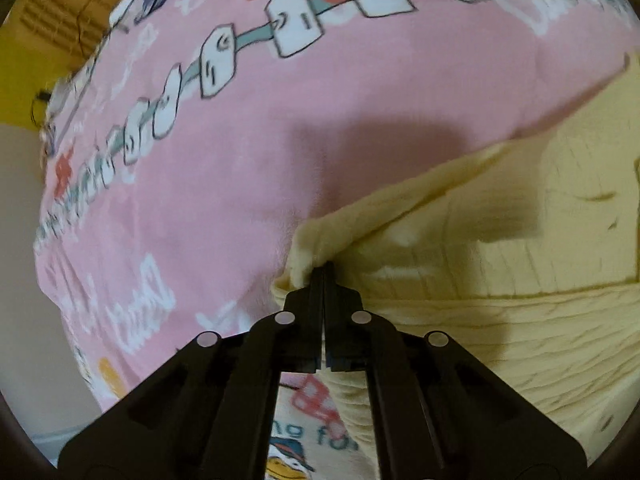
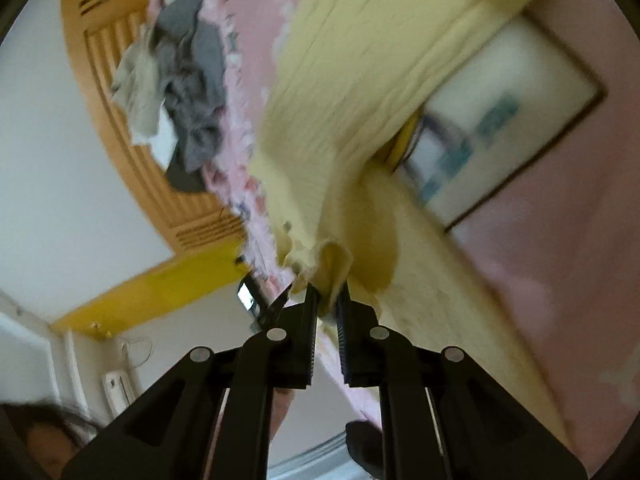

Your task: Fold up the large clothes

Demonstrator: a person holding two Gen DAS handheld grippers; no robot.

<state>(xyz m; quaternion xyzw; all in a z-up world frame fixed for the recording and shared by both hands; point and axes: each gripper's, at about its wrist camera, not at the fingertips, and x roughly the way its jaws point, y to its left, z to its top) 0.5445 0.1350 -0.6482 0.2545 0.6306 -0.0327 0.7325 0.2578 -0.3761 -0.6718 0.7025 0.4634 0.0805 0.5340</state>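
Left wrist: we see left gripper pressed together on a corner of yellow garment; cloth runs right over pink bedsheet.
Right wrist: right gripper pinches another bunched edge; garment's length stretches up and away.

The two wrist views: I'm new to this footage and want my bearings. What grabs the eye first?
A pale yellow ribbed garment dominates, spread over a pink printed bedsheet. Each black hand-held gripper pinches its edge: the left hand-held gripper at lower centre, the right hand-held gripper on a bunched corner. A grey clothes heap sits at the right view's upper left.
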